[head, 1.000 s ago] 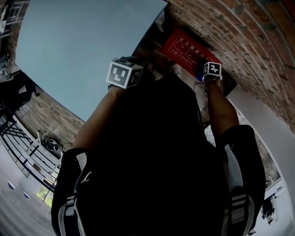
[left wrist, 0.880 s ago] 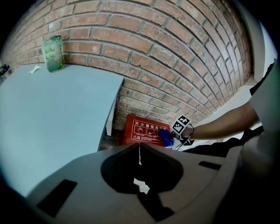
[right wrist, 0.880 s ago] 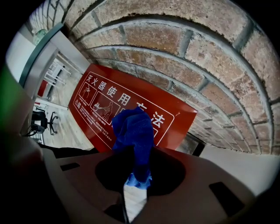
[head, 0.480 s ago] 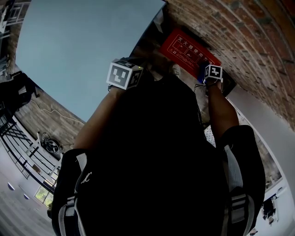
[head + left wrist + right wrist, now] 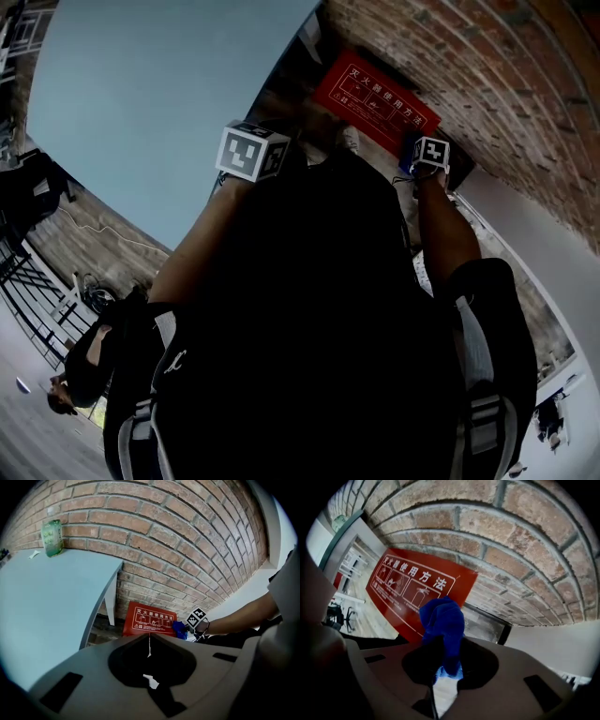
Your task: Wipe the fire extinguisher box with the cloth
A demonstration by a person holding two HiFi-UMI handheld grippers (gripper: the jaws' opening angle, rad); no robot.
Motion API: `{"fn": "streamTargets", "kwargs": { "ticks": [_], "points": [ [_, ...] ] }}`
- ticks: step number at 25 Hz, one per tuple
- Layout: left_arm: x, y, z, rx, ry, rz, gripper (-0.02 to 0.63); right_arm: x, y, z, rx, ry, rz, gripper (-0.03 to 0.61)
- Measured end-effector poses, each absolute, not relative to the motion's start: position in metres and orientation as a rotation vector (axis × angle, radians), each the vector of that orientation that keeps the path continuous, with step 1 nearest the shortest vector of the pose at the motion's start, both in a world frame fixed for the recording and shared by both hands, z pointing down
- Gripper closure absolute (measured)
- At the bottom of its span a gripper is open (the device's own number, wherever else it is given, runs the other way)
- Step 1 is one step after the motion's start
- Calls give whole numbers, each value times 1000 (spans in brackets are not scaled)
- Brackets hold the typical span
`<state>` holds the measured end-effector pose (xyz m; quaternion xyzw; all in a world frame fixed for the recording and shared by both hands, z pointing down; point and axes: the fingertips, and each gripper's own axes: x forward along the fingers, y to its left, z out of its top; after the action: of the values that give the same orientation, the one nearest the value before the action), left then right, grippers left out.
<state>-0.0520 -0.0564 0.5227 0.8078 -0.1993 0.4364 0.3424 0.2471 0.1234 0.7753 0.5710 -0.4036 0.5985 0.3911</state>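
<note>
The right tongs (image 5: pixel 440 656) are shut on a blue cloth (image 5: pixel 442 618), which bunches up out of the jaws and lies over the lower right part of the red box (image 5: pixel 412 590); whether the cloth presses on the box cannot be told. The box leans low against the brick wall (image 5: pixel 511 541), its face printed with white characters and 3 small diagrams. In the left gripper view the box (image 5: pixel 150 620) stands just right of the leg of a pale blue table (image 5: pixel 47 597), with the cloth (image 5: pixel 179 629) at its right end and the right tongs' marker cube (image 5: pixel 197 617) just beside that. The left tongs (image 5: pixel 150 637) are closed to a thin slit with nothing between the jaws, held back from the box and well apart from the right tongs. A green container (image 5: pixel 52 537) sits at the far left of the table, near the wall. In the head view the person's dark torso fills the middle, and both bare forearms reach toward the box (image 5: pixel 375 94).
</note>
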Motion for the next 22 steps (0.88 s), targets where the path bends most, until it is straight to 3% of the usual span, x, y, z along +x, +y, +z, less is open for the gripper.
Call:
{"fn": "streamTargets", "kwargs": {
  "ticks": [5,10,22],
  "points": [
    [-28,-49,523,2100,-503,1077,603,263,80,748,1779,-1105,1586,495],
    [-4,-48,525,2124,-519,1034,603,266,28,704,1879,-1369,1425,495],
    [18,-63,487,2384,-320,1039,603,188,-17,518,2227,-1764,966,495]
  ]
}}
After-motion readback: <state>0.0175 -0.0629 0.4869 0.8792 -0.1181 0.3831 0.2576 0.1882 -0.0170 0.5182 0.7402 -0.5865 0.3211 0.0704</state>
